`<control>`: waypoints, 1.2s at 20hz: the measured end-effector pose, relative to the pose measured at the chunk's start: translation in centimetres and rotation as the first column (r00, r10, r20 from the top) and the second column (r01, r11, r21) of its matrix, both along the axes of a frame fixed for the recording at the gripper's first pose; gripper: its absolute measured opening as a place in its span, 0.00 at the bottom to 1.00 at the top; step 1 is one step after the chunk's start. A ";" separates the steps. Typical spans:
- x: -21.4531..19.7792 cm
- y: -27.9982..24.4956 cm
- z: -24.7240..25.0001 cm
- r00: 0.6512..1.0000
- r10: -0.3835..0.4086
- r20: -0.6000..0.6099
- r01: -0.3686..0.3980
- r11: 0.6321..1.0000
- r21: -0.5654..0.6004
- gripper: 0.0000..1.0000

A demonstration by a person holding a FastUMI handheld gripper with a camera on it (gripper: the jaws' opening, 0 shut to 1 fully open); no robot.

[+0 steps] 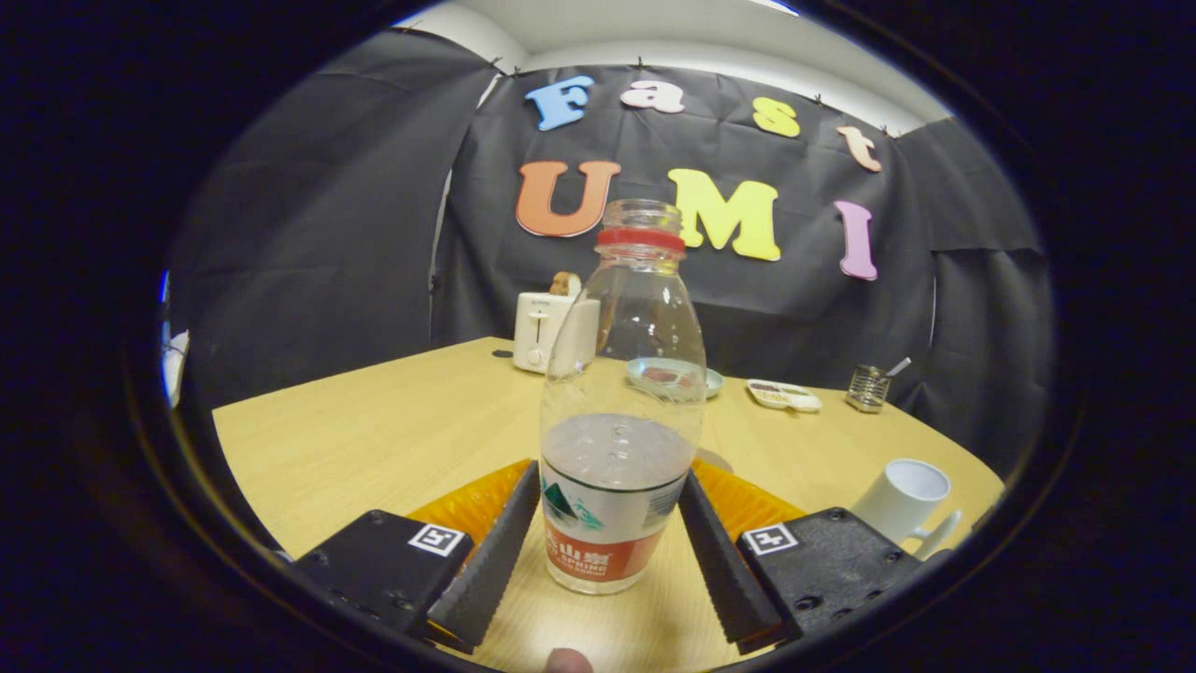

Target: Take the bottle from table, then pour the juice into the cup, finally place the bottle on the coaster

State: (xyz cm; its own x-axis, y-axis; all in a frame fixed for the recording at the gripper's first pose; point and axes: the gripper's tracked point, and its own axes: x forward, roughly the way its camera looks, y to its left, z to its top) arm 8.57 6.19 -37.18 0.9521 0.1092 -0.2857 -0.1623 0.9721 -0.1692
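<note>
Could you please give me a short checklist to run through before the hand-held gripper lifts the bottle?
1. Bottle between the fingers of the hand-held gripper: ok.
2. Both fingers pressing on the bottle: cannot tell; they sit right at its sides.
3. Bottle upright on the table: ok.
4. Bottle open for pouring: ok, no cap on it.
5. Liquid inside: ok, partly filled.
6. Cup upright and unobstructed, to the right of the fingers: ok.
</note>
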 end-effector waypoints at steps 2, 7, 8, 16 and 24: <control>-0.1 0.1 0.2 1.000 0.021 0.019 -0.021 1.000 -0.001 0.88; -0.9 -0.9 1.4 1.000 0.006 0.012 -0.006 1.000 0.012 0.80; -1.2 -1.2 1.9 1.000 -0.002 0.010 0.002 0.999 0.035 0.79; -2.8 -2.6 3.8 0.993 -0.026 -0.119 0.065 0.938 0.340 0.77; -2.1 -3.5 7.0 0.987 -0.020 -0.157 0.125 0.708 0.695 0.76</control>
